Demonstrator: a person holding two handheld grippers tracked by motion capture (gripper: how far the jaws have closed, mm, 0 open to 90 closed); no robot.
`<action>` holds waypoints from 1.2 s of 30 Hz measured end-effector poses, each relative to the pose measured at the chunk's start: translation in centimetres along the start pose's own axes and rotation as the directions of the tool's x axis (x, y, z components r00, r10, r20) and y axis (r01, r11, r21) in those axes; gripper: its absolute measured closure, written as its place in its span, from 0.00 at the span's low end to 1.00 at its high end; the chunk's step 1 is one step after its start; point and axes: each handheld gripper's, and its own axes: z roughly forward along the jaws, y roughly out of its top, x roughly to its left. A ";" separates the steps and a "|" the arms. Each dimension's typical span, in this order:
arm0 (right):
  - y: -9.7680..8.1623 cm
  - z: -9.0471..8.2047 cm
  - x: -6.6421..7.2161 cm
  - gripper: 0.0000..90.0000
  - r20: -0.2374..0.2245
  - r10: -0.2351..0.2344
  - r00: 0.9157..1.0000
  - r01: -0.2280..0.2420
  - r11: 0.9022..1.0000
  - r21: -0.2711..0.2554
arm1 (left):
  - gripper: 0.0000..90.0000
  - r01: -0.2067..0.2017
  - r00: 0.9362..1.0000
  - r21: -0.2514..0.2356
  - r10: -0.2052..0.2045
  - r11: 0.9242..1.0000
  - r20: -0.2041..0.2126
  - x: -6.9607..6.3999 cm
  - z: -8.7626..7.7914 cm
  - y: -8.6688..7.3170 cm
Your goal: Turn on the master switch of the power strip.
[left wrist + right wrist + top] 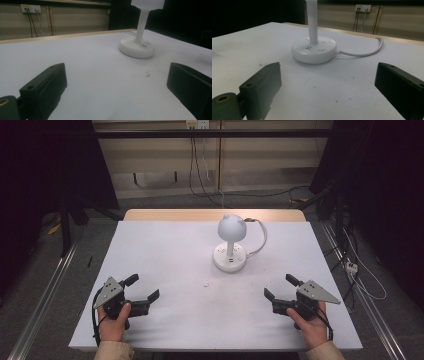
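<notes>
A white lamp stands on the white worktop, its cord looping behind it. Nearer me than the lamp, my left gripper and right gripper rest well apart, both with jaws spread and empty.

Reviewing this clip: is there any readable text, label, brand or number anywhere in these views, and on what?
None can be read.
Wall socket plate: a yellow strip along its top, too small and blurred to read.
Lamp base: small port and button marks, no legible lettering.
Left gripper and right gripper: no visible markings.
</notes>
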 end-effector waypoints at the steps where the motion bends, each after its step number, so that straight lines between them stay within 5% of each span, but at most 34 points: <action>1: 0.1 0.1 0.0 0.07 0.000 -0.003 1.000 0.003 1.000 0.002 | 0.03 0.000 1.000 0.000 0.000 1.000 0.000 0.0 0.0 0.0; 36: 2.4 5.3 -0.4 0.11 0.021 -0.018 1.000 0.016 0.998 0.065 | 0.03 0.018 0.999 -0.010 -0.017 1.000 0.040 -0.3 0.3 0.2</action>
